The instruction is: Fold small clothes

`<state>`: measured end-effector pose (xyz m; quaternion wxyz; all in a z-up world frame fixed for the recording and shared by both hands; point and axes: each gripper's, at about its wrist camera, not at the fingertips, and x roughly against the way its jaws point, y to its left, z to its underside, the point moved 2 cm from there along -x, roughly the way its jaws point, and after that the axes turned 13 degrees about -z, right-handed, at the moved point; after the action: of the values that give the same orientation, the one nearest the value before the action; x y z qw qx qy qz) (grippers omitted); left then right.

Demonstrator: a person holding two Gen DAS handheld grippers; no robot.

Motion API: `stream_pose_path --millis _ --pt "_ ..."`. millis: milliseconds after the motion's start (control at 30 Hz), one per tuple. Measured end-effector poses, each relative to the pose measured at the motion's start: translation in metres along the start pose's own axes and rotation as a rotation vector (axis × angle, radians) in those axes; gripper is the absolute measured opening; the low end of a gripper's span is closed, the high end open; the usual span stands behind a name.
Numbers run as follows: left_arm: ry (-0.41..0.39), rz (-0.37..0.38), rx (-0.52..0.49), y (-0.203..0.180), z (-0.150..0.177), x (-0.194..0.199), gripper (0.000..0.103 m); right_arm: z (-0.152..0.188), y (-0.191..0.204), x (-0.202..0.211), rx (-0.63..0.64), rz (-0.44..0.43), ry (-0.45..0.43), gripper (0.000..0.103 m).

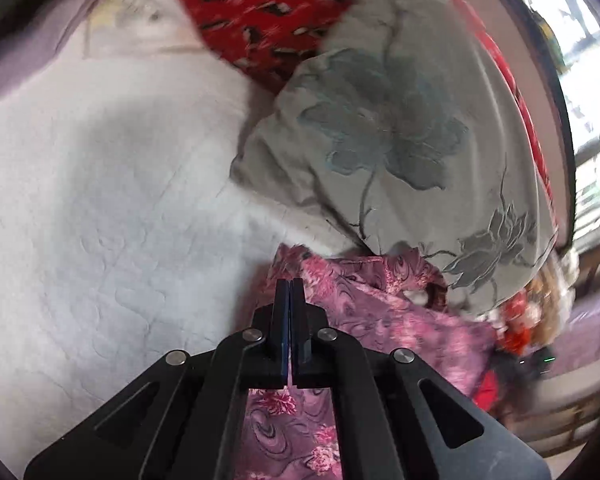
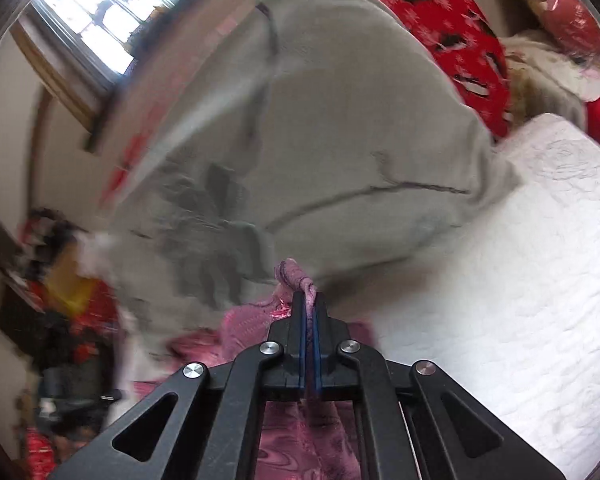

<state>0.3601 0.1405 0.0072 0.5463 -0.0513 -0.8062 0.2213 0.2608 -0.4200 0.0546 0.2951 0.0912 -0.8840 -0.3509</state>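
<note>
Bed (image 1: pixel 80 200): white quilt, your folding surface.
Pillow (image 1: pixel 380 140): grey, flowered, just behind the garment.
Garment (image 1: pixel 380 312): pink patterned, bunched at the bed's edge; you have folded nothing yet.
Right gripper (image 2: pixel 309 312): fingers clenched on a twisted garment edge.
Left gripper (image 1: pixel 289 292): fingers pressed together over the cloth; only the right view shows fabric pinched.

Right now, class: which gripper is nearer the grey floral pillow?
Hard to separate. Both the left gripper and the right gripper pinch the pink garment just below the pillow.
</note>
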Motion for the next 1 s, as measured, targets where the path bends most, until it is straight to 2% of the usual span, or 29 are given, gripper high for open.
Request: stream_pose_path --millis 67,100,167,200,233,300,400,467,500,533,567,600,733,800,900,1000 --pt "0.034 0.024 0.016 0.005 0.001 -0.006 0.000 0.010 -0.013 -0.007 -0.034 0.057 0.028 0.007" --pt "0.051 0.025 0.013 0.006 0.002 -0.008 0.002 0.015 -0.017 -0.008 -0.056 0.019 0.038 0.009" --pt "0.082 0.030 0.012 0.005 0.003 -0.014 0.014 0.023 -0.024 -0.008 -0.099 -0.003 0.039 0.010" --pt "0.094 0.031 0.016 0.003 0.004 -0.017 0.028 0.025 -0.029 -0.008 -0.124 -0.001 0.034 0.015" --pt "0.097 0.031 0.019 -0.001 0.006 -0.018 0.044 0.028 -0.034 -0.008 -0.152 -0.007 0.035 0.030" --pt "0.086 0.043 0.016 -0.008 0.008 -0.018 0.056 0.031 -0.042 -0.008 -0.198 -0.008 0.029 0.049" --pt "0.097 0.016 -0.022 -0.022 0.013 -0.025 0.065 0.034 -0.045 -0.010 -0.212 -0.018 0.035 0.049" --pt "0.065 -0.086 -0.088 -0.035 0.019 -0.030 0.064 0.037 -0.041 -0.013 -0.193 -0.008 0.041 0.049" --pt "0.035 -0.126 -0.128 -0.041 0.021 -0.029 0.045 0.038 -0.037 -0.015 -0.173 0.001 0.047 0.048" --pt "0.016 -0.158 -0.167 -0.045 0.022 -0.028 0.000 0.039 -0.032 -0.016 -0.138 0.029 0.052 0.040" --pt "0.012 -0.171 -0.194 -0.049 0.024 -0.027 0.000 0.038 -0.024 -0.016 -0.093 0.055 0.047 0.033" --pt "-0.018 -0.185 -0.190 -0.050 0.025 -0.020 0.000 0.036 -0.017 -0.012 -0.043 0.050 0.039 0.009" --pt "-0.140 -0.132 -0.157 -0.050 0.020 0.018 0.000 0.020 0.012 0.018 0.058 -0.048 -0.044 0.003" --pt "-0.168 -0.114 -0.131 -0.048 0.011 0.027 0.000 0.008 0.023 0.031 0.064 -0.095 -0.101 0.003" --pt "-0.145 -0.164 -0.114 -0.042 0.004 0.009 0.000 -0.001 0.023 0.028 0.051 -0.089 -0.130 0.003" --pt "-0.051 -0.214 -0.081 -0.026 0.005 -0.026 0.000 0.006 0.003 0.002 -0.006 -0.018 -0.086 0.003"
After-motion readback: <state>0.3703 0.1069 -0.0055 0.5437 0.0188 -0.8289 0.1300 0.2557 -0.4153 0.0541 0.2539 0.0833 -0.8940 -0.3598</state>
